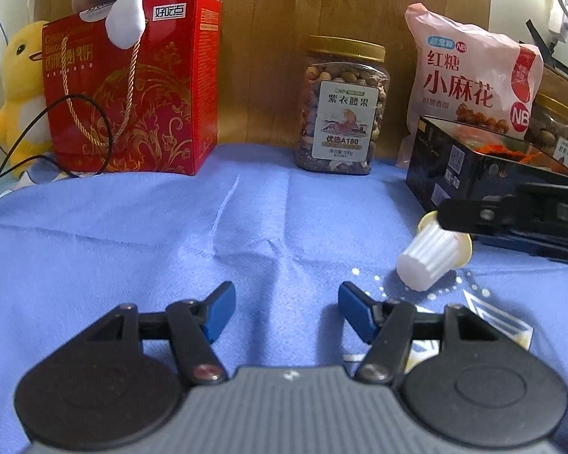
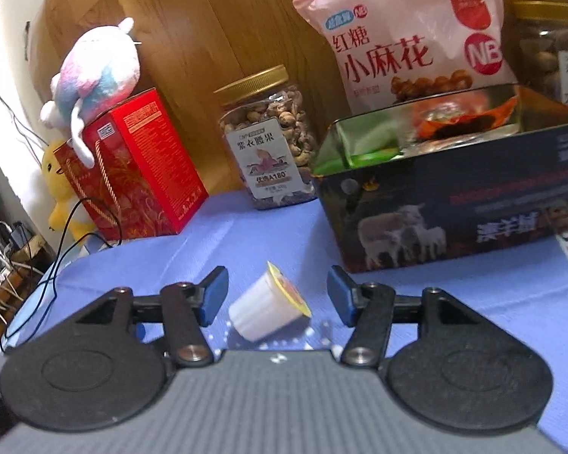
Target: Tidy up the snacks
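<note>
Pink bag reads "小麻花", jar label "A180"; both tools, left and right, stand released.

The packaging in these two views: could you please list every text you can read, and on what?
"紫衣腰果", "优选A180": jar label.
"红糖", "小麻花", "NB": pink bag.
"好吃点": red box top edge.
Tin lettering, second jar label, fine print: too blurred.

Jelly cup on its side before tin; nut jar behind-left.
</note>
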The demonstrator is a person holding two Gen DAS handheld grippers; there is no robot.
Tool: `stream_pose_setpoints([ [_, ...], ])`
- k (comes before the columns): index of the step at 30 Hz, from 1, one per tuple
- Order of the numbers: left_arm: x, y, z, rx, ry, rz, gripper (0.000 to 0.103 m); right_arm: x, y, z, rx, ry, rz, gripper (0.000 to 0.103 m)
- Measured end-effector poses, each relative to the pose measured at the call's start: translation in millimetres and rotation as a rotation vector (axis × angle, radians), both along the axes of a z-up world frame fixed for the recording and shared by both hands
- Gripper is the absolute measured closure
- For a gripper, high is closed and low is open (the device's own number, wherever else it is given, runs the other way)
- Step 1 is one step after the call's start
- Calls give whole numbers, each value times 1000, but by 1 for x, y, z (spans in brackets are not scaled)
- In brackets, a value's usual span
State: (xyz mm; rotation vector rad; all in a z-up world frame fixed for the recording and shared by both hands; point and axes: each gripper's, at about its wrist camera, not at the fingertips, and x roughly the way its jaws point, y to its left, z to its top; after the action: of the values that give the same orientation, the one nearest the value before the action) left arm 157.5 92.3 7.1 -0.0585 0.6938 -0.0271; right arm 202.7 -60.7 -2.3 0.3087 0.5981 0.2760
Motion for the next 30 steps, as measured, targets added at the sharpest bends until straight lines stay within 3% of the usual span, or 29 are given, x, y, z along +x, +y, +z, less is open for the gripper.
stream_pose_setpoints([
  [8, -1, 1, 0, -16, -4, -6, 40, 26, 12, -17, 15, 93, -9, 40],
  [13, -2, 1, 0, -19, -5, -9, 40, 28, 22, -18, -59, 62, 7, 40],
  [16, -2, 1, 0, -18, -6, -9, 40, 28, 24, -17, -81, 53, 35, 51],
  [27, -4, -5, 0, 8, -9, -17, 39, 2, 16, -8, -126, 30, 93, 53],
  [28, -4, -4, 0, 4, -7, -15, 39, -2, 12, -7, -122, 29, 100, 55],
  [29, -4, -3, 0, -1, -6, -12, 39, -7, 10, -4, -128, 24, 105, 69],
  [30, -4, -3, 0, -1, -6, -11, 39, -13, 8, -3, -143, 21, 110, 69],
])
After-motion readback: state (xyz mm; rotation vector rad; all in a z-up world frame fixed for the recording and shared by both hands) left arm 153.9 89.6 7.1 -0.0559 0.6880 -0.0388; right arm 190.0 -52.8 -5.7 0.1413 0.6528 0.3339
